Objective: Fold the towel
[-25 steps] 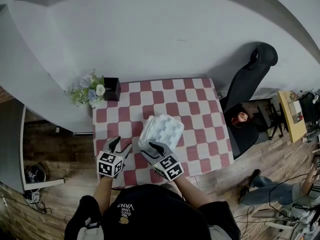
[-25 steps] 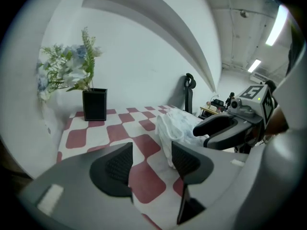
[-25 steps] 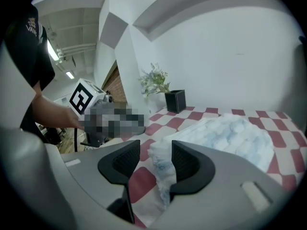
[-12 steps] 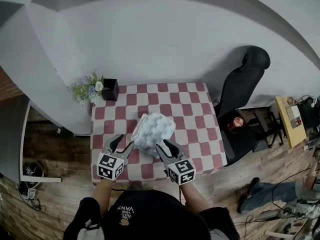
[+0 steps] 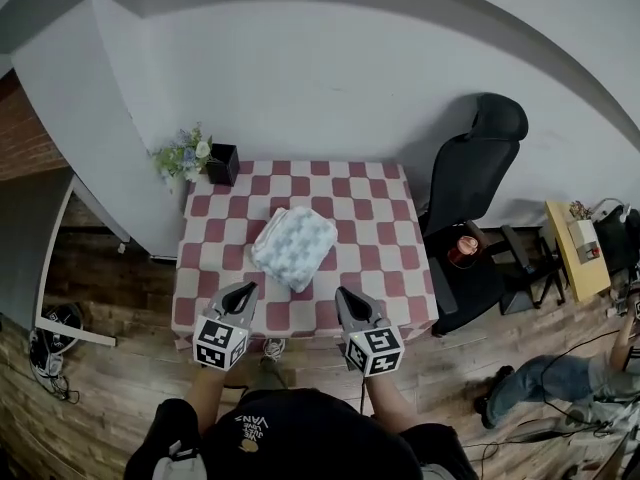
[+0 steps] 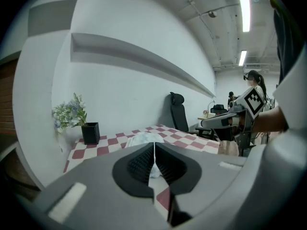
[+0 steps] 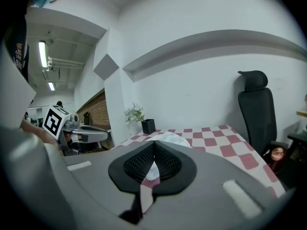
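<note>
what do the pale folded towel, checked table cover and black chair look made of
Pale folded towel: soft matte cloth, puffy quilted-looking surface. Red and white checked table cover: probably fabric or vinyl; it hangs over the edge. Black chair: matte, maybe fabric or mesh; too small to tell.

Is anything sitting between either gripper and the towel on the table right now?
Nothing visible. Only bare checkered tablecloth lies between the towel and the left gripper and right gripper, whose jaws have just closed on nothing. The flower pot stands at the far left corner, well off both paths.
</note>
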